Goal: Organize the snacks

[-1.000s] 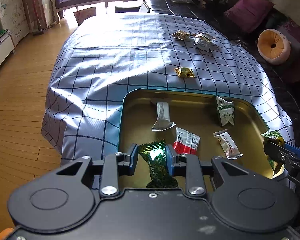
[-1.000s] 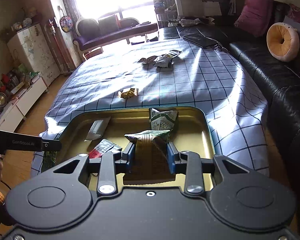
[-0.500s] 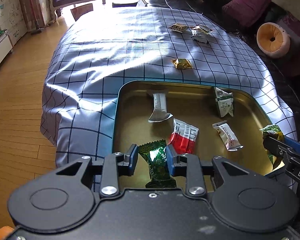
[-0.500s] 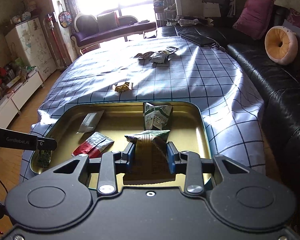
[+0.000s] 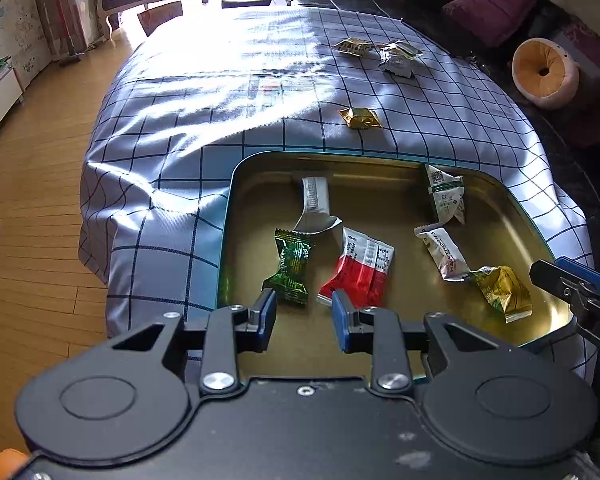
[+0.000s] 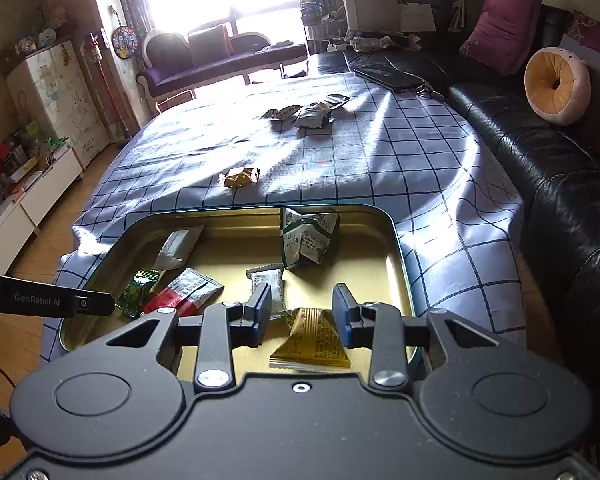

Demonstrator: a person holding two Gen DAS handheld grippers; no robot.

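A gold metal tray [image 5: 380, 168] [image 6: 396, 240] sits at the near edge of the checked table. My left gripper [image 5: 304, 306] is open and empty above the tray's near side. A green candy [image 5: 290, 266] [image 6: 138, 290] lies in the tray just ahead of it. My right gripper [image 6: 302, 300] is open. A yellow-green packet [image 6: 310, 340] [image 5: 502, 292] lies on the tray floor below its jaws. The tray also holds a red-and-white packet [image 5: 360, 268], a white sachet [image 5: 316, 208], a white bar [image 5: 444, 254] and a green-and-white packet [image 6: 308, 240].
On the cloth [image 5: 220, 100] beyond the tray lies a gold candy [image 5: 360, 118] [image 6: 240, 177], and a small pile of packets [image 5: 396, 56] [image 6: 308, 114] farther back. A black sofa [image 6: 560, 168] with cushions runs along the right. Wooden floor [image 5: 28, 200] lies left.
Both grippers opened. The green candy dropped from the left one and the yellow-green packet from the right one into the tray. Both grippers drew back slightly.
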